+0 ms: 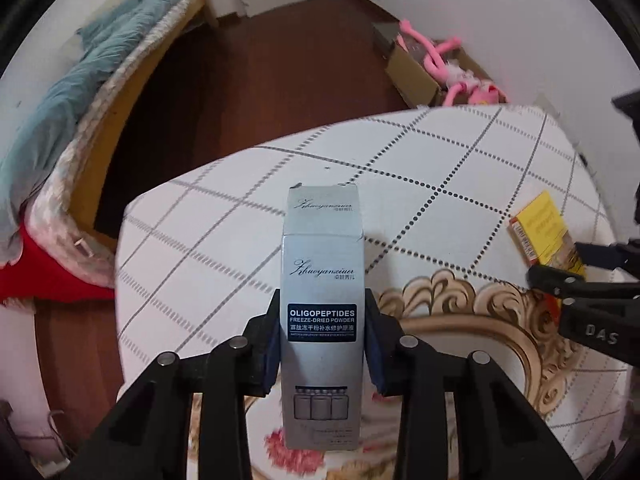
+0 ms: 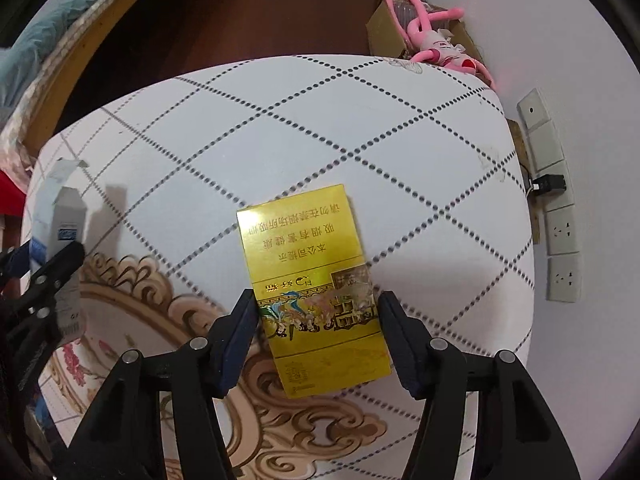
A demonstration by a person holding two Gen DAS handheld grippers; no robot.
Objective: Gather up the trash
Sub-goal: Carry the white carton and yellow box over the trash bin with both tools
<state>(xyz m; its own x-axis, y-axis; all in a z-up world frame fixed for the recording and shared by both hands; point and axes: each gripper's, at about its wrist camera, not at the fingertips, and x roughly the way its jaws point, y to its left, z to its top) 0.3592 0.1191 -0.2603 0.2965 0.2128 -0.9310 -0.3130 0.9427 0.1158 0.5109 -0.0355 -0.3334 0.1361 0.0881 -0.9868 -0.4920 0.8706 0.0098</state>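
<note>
A tall silver cosmetics box (image 1: 320, 264) stands upright between the pads of my left gripper (image 1: 322, 300), which is shut on its sides above the patterned tablecloth (image 1: 440, 160). From the right wrist view, that box (image 2: 66, 216) and the left gripper (image 2: 52, 272) show at the far left. A yellow cigarette pack (image 2: 308, 256) lies flat on the cloth (image 2: 320, 120). My right gripper (image 2: 316, 300) points down and straddles the pack's near half. Its pads sit close to the pack's long edges with thin gaps. In the left wrist view, the pack (image 1: 540, 220) and the right gripper (image 1: 560, 280) appear at the right.
Beyond the table's far edge, a cardboard box (image 1: 416, 68) with a pink plush toy (image 1: 436, 60) stands on the dark wood floor by the wall. A bed with a teal blanket (image 1: 80, 80) runs along the left. Wall sockets (image 2: 560, 240) are close to the table's right edge.
</note>
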